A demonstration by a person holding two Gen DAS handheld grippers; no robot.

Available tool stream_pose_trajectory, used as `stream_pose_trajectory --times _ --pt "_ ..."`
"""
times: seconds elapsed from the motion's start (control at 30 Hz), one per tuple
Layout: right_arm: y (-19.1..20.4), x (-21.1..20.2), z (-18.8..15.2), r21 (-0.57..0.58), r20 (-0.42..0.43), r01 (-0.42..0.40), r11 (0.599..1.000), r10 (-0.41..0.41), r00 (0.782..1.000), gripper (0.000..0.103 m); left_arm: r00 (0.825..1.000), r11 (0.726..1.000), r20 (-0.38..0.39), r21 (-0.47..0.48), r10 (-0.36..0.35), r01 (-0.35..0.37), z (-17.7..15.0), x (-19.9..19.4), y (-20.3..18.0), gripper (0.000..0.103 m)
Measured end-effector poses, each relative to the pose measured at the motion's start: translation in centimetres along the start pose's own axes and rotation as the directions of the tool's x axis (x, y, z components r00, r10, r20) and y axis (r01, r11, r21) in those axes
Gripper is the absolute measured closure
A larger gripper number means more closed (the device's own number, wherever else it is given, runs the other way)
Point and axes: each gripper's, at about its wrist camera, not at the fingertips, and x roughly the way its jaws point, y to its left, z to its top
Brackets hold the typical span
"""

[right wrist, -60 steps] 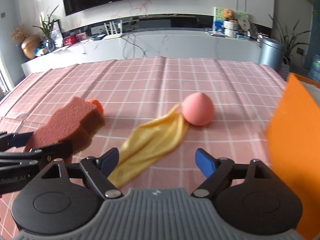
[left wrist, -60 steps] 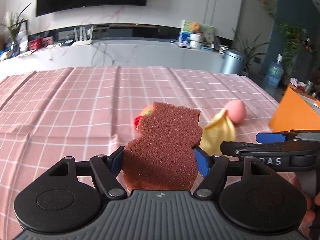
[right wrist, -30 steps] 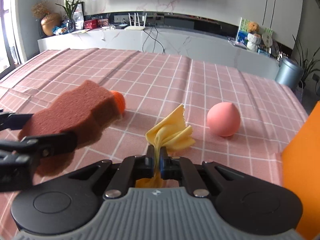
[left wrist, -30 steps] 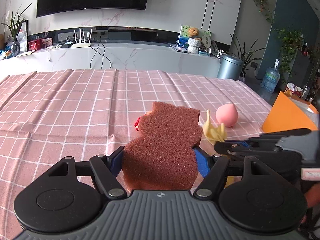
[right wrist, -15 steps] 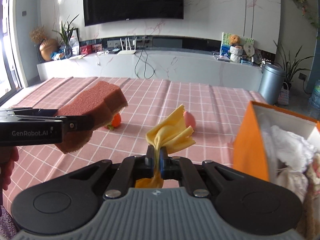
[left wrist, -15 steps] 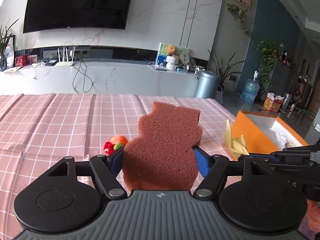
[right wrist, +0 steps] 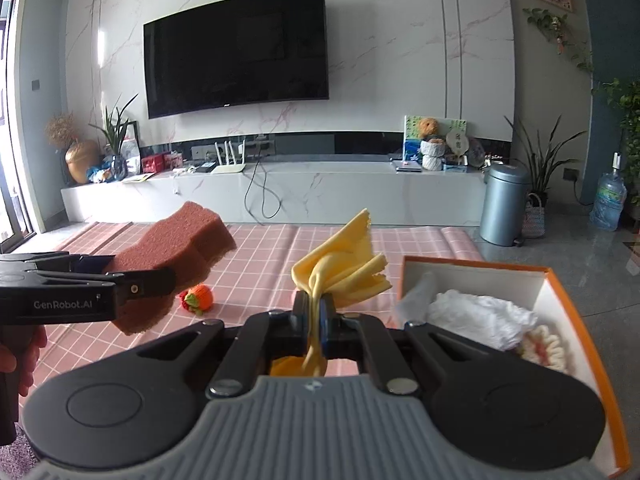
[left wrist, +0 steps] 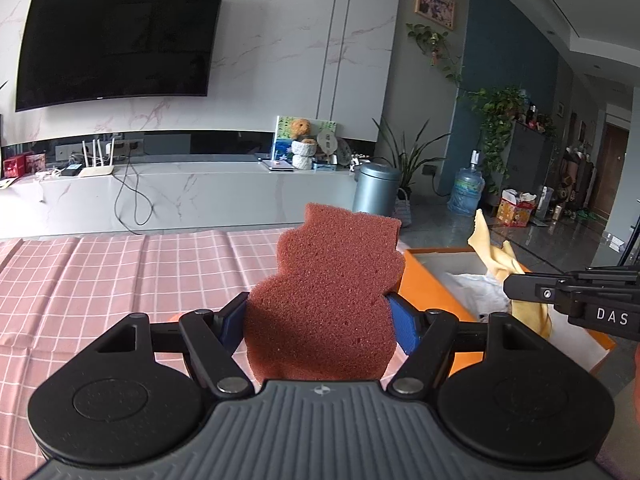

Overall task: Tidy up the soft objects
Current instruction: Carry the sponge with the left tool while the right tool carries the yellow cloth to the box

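My left gripper (left wrist: 320, 316) is shut on a brown bear-shaped sponge (left wrist: 332, 292), held up above the pink checked tablecloth (left wrist: 100, 280). The same sponge (right wrist: 176, 256) shows at the left of the right wrist view, clamped by the left gripper (right wrist: 120, 284). My right gripper (right wrist: 316, 312) is shut on a yellow cloth (right wrist: 340, 268), which bunches above the pads and hangs below them. That cloth (left wrist: 500, 264) appears over the orange box (left wrist: 424, 280) in the left wrist view. The orange box (right wrist: 560, 292) holds white fabric (right wrist: 476, 316) and a cream knitted item (right wrist: 544, 348).
A small orange knitted fruit (right wrist: 198, 298) lies on the tablecloth (right wrist: 260, 256). Beyond the table stand a white media bench (right wrist: 280, 192), a grey bin (right wrist: 504, 200) and a water bottle (right wrist: 608, 200). A hand (right wrist: 16, 360) grips the left tool's handle.
Both grippers have risen and swung right, toward the orange box, which now fills the right side. The sponge and yellow cloth stay gripped. The pink ball has dropped out of sight.
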Motion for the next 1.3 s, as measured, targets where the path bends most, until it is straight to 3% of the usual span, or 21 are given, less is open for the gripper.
stream_pose_trajectory --times 0.47,0.87,1.17,1.3 --pt "-8.1 -3.9 0.6 -0.003 0.02 0.14 0.99 -0.14 0.99 0.1 0.987 0.989 -0.075 0.03 -0.139 0.141 1.5 4.0 -7.4 0.021" --pt "-16.3 -3.0 -0.3 -0.023 -0.102 0.221 0.975 -0.223 0.97 0.1 0.963 0.976 -0.171 0.028 -0.208 0.216 1.7 7.4 -11.2 0.021" --pt "-15.8 1.5 -3.3 -0.135 -0.276 0.085 0.987 -0.12 0.953 0.1 0.946 0.965 -0.213 0.046 -0.244 0.259 1.3 9.4 -14.0 0.021" --pt "-16.2 3.8 -4.4 -0.096 -0.342 0.052 0.994 -0.082 0.936 0.1 0.941 0.964 -0.236 0.054 -0.242 0.261 1.0 10.1 -14.4 0.021"
